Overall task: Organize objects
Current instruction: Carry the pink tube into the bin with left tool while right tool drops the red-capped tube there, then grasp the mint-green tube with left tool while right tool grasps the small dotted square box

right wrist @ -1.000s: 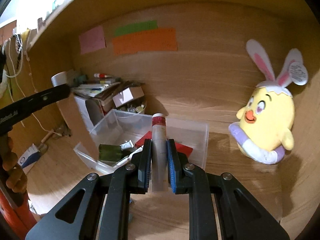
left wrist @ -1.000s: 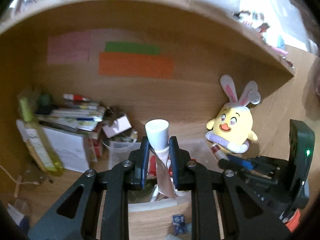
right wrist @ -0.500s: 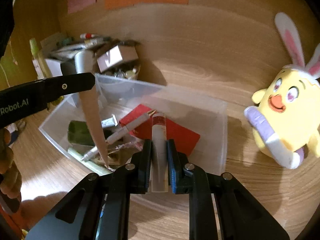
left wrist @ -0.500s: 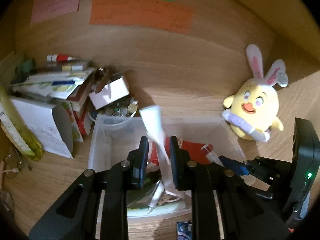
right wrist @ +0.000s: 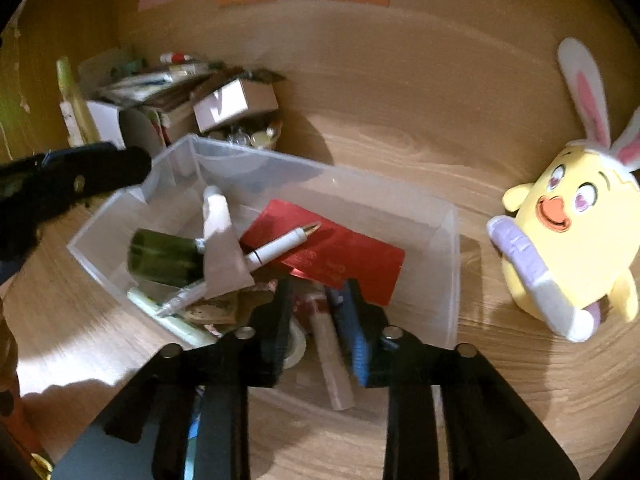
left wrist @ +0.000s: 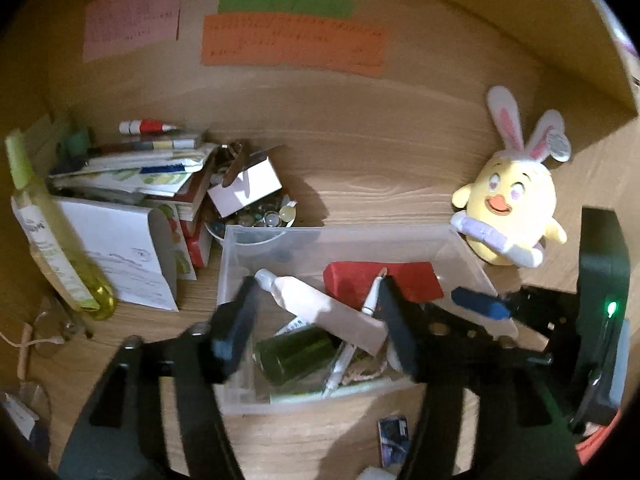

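left gripper (left wrist: 316,312): jaws wide apart, over bin (left wrist: 280,240) | white tube (left wrist: 320,304) lies loose in bin between its fingers, across green bottle (left wrist: 296,354) | right gripper (right wrist: 316,312): jaws apart, red-capped tube (right wrist: 330,344) loose between them at bin's near wall

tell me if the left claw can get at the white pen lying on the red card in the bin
Probably yes: the left claw is open right above the clear bin, and the white pen lies on top, uncovered, beside the white tube.
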`<move>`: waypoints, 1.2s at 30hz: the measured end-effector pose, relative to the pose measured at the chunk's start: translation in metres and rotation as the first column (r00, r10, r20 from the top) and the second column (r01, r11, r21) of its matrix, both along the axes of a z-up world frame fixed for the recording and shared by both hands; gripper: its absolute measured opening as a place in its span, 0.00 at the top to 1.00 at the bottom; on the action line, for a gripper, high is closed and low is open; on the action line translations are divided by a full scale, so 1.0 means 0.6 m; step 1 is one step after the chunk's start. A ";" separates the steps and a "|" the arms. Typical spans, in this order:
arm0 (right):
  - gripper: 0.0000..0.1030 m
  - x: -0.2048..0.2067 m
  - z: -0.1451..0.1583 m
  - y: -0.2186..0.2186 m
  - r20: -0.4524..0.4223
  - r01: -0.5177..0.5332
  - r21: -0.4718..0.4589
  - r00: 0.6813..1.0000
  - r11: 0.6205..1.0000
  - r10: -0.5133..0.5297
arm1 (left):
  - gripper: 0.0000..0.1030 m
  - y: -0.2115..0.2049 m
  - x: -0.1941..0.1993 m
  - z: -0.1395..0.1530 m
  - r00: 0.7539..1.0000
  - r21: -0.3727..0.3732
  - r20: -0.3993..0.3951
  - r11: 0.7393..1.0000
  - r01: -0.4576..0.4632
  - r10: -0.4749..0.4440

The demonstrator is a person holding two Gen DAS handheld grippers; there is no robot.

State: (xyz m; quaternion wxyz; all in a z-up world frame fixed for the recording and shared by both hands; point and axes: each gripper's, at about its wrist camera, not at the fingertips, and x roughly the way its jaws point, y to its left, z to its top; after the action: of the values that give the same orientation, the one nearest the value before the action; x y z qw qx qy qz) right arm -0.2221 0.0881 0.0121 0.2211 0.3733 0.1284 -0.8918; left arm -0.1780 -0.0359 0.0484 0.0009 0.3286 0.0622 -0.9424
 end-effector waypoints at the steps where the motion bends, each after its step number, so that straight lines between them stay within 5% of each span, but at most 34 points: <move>1: 0.71 0.005 0.005 0.001 -0.006 -0.003 -0.003 1.000 1.000 0.003 | 0.30 0.003 0.009 0.003 1.000 -0.014 -0.008 1.000 0.004 -0.004; 6: 0.55 0.060 0.033 0.014 -0.062 -0.031 -0.020 0.998 0.999 0.030 | 0.07 0.020 0.060 0.008 0.999 -0.076 -0.034 0.997 0.023 -0.025; 10: 0.46 0.097 0.038 0.024 -0.081 -0.046 -0.039 0.996 0.998 0.043 | 0.05 0.030 0.094 0.000 0.998 -0.095 -0.022 0.994 0.052 -0.054; 17: 0.46 0.161 0.005 0.052 -0.015 -0.080 -0.083 0.997 0.993 0.079 | 0.04 0.039 0.147 -0.061 0.993 -0.116 0.081 0.988 0.100 -0.090; 26: 0.47 0.219 -0.071 0.047 0.098 -0.125 -0.111 0.986 0.986 0.136 | 0.04 0.027 0.199 -0.143 0.967 -0.005 0.222 0.992 0.126 -0.122; 28: 0.51 0.224 -0.086 0.042 0.116 -0.130 -0.104 0.983 0.986 0.141 | 0.04 0.030 0.208 -0.153 0.964 -0.011 0.236 0.991 0.131 -0.125; 32: 0.76 0.218 -0.103 0.036 0.164 -0.146 -0.109 0.973 0.983 0.163 | 0.04 0.040 0.215 -0.167 0.955 -0.017 0.259 0.988 0.155 -0.146; 36: 0.86 0.214 -0.108 0.034 0.168 -0.147 -0.114 0.972 0.983 0.165 | 0.04 0.058 0.206 -0.172 0.945 -0.024 0.272 0.981 0.195 -0.181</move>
State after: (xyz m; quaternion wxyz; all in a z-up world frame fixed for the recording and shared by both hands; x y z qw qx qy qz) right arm -0.0937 0.1085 -0.0525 0.3197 0.4282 0.0923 -0.8402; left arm -0.0545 -0.0010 -0.0551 -0.0722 0.4578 0.0062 -0.8861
